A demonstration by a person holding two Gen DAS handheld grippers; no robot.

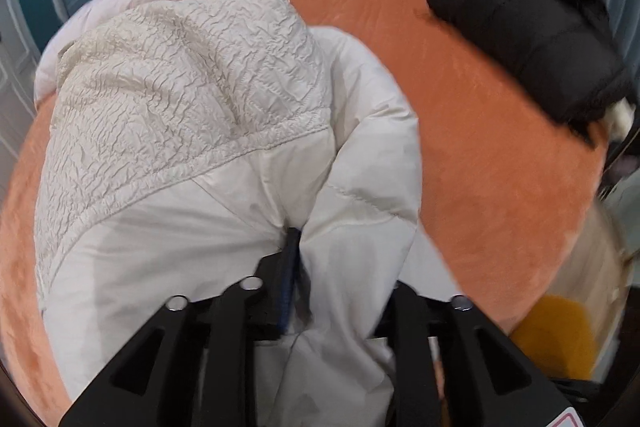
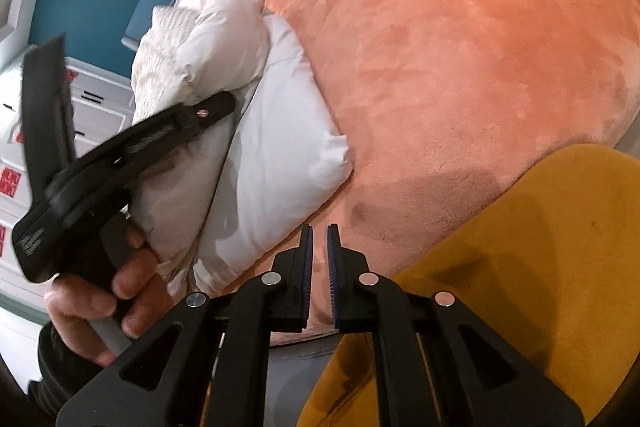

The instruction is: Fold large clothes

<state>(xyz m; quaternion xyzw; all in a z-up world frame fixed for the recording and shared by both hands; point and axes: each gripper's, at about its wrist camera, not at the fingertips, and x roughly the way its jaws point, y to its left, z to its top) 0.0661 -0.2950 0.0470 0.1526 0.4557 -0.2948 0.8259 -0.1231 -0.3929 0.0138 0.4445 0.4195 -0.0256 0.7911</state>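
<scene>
- My left gripper (image 1: 340, 267) jaws stand spread around the white jacket (image 1: 224, 131); it may spring unfolded.
- My right gripper (image 2: 319, 259) jaws, nearly together, pinch nothing.

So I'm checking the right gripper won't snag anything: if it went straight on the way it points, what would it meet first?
Probably the bare orange bedspread. The right gripper holds nothing, and the white jacket lies off to the left of its line, though depth is hard to judge.
</scene>
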